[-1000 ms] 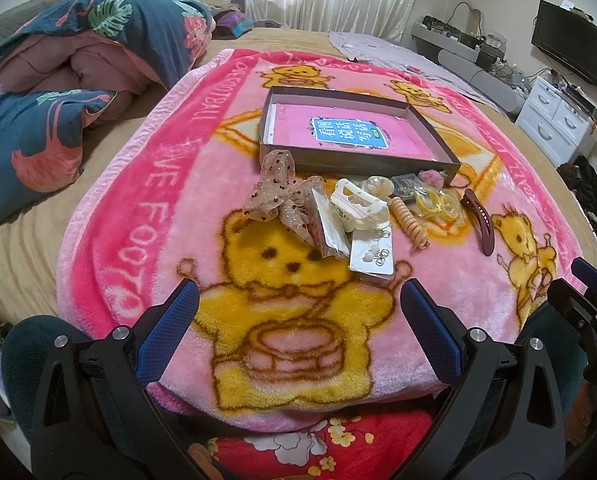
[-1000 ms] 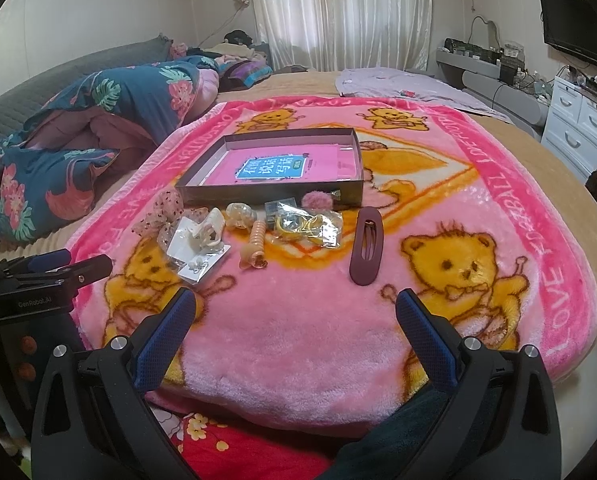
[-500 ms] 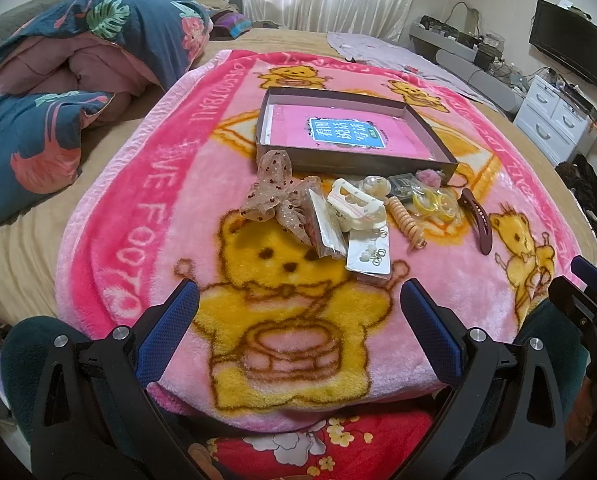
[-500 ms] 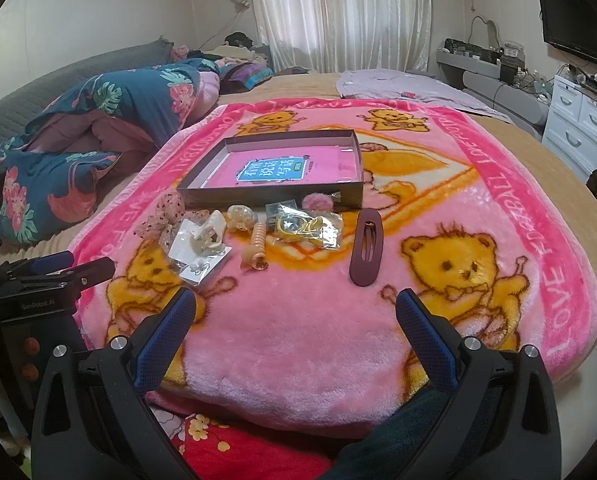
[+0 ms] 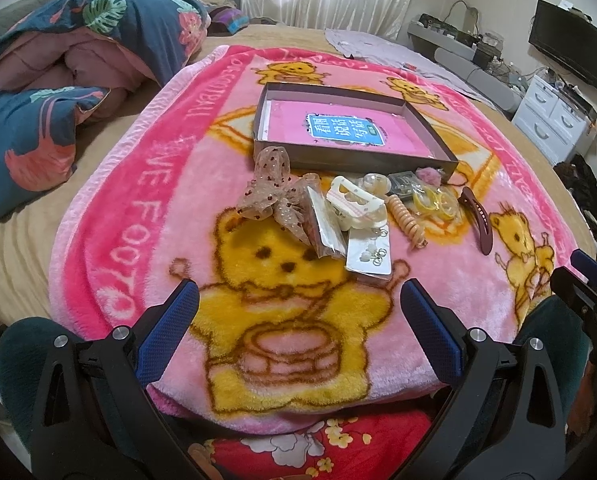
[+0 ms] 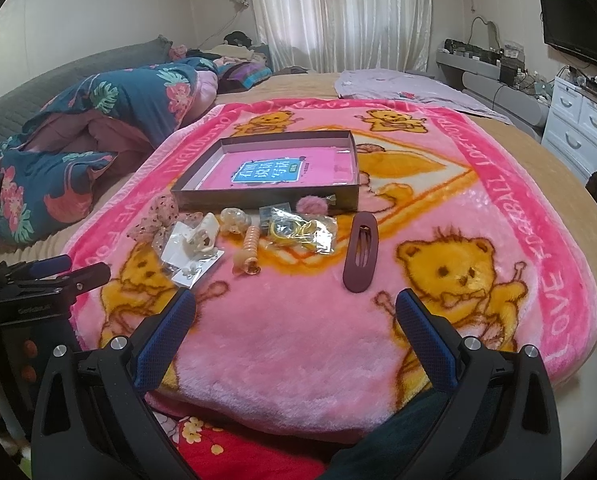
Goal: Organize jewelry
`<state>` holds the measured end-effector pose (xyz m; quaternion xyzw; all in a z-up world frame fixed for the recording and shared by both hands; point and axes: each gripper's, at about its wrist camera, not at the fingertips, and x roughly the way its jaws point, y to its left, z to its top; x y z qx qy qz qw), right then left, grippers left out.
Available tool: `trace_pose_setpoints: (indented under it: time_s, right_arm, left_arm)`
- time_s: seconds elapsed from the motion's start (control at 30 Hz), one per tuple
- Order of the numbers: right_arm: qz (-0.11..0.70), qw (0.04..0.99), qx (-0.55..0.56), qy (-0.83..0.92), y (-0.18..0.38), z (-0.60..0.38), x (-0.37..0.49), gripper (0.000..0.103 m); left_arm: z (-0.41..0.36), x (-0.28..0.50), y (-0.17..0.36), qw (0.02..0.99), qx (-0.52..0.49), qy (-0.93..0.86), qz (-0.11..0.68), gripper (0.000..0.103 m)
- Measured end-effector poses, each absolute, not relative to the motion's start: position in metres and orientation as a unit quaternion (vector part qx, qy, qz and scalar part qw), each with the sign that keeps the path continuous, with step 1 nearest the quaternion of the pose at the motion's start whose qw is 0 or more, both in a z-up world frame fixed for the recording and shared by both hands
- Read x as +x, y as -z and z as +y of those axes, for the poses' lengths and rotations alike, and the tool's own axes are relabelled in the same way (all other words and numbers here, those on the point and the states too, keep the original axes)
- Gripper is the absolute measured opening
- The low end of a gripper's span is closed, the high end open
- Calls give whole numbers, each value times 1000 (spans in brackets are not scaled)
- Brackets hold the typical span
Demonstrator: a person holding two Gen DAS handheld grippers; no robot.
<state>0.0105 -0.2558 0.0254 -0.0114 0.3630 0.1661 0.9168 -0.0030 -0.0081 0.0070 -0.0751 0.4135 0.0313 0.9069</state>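
A shallow dark box (image 5: 350,156) (image 6: 258,200) with a pink booklet inside lies on the pink bear blanket. In front of it lie hair items: a dotted bow (image 5: 274,192) (image 6: 154,222), a cream claw clip (image 5: 354,204) (image 6: 202,236), an earring card (image 5: 368,256) (image 6: 190,270), a peach spiral tie (image 5: 408,220) (image 6: 248,252), a bag of yellow ties (image 5: 434,200) (image 6: 302,230) and a maroon clip (image 5: 476,218) (image 6: 361,256). My left gripper (image 5: 298,308) and right gripper (image 6: 294,316) are both open and empty, short of the items.
The pink blanket (image 5: 138,208) (image 6: 458,208) covers a bed. A folded floral quilt (image 5: 38,120) (image 6: 78,148) lies at the left. A white dresser (image 5: 554,116) (image 6: 578,124) and a television (image 5: 570,58) stand at the right. Each gripper shows at the other view's edge.
Both grippers have drifted slightly forward toward the items. Both stay open. No item has moved.
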Motion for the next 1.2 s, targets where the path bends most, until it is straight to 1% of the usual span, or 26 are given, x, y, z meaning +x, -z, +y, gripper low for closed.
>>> trace_pose_setpoints:
  time_s: [0.23,0.43,0.77,0.87,0.97,1.17,1.2]
  right_arm:
    - [376,912,-3,-163,-19,-258,44,99]
    - [372,913,-10,-164,-18,-253,63,99]
    - [374,914,-16,-156,-16,-252,95,99]
    - [381,912,-13,-149,-10,-254,107,99]
    - [391,910,-14,-140,-3,-255,116,99]
    - [419,901,-13,-114,19,-261,140,99]
    - [425,898,-10,-110,24,-263,146,99]
  left_arm:
    - [6,4,1,903,-94,-42,418,95]
    - [34,16,8,898,-113,-58,422,95]
    - [61,56,19,887,-129,-55,440,95]
    - [65,71,26,886,-134,-55,440,95]
    - [62,88,33,886,-108,-64,446,95]
    - [65,117,54,869,-129,-43,475,94]
    - [66,120,56,867,-132,-41,478,93]
